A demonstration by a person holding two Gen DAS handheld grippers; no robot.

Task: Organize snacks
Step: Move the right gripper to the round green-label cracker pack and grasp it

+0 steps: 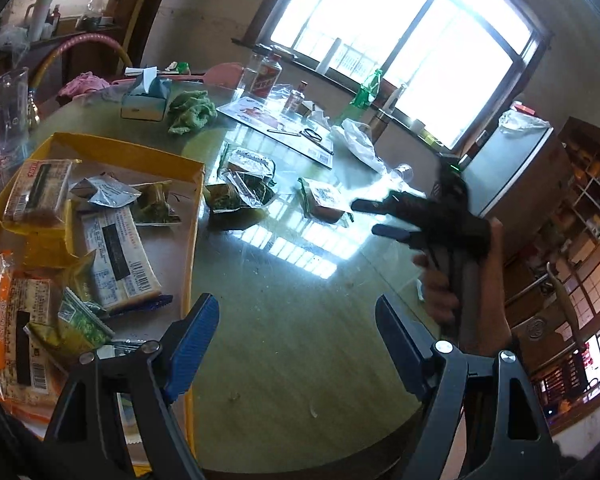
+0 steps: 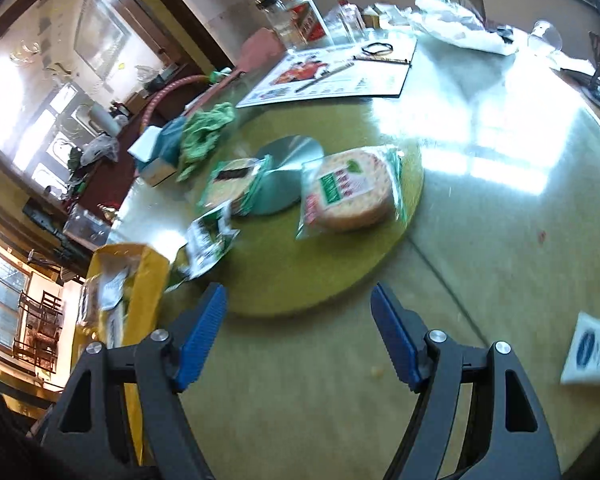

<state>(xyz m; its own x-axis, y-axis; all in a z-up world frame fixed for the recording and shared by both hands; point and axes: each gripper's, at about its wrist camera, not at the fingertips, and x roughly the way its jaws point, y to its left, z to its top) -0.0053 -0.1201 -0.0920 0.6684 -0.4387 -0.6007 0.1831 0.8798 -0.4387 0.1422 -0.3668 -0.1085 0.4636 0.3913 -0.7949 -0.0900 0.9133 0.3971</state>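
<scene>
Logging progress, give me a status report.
Both claws open, empty: left, right. Yellow box part filled. Round cracker pack loose ahead of right claw. Path clear.

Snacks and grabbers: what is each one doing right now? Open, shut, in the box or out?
Left gripper: open, empty.
Right gripper: open, empty.
Yellow box: open-topped, holding several packets.
Round cracker pack: sealed, lying on the table, outside the box.
Green packets: on the table, outside the box.
</scene>
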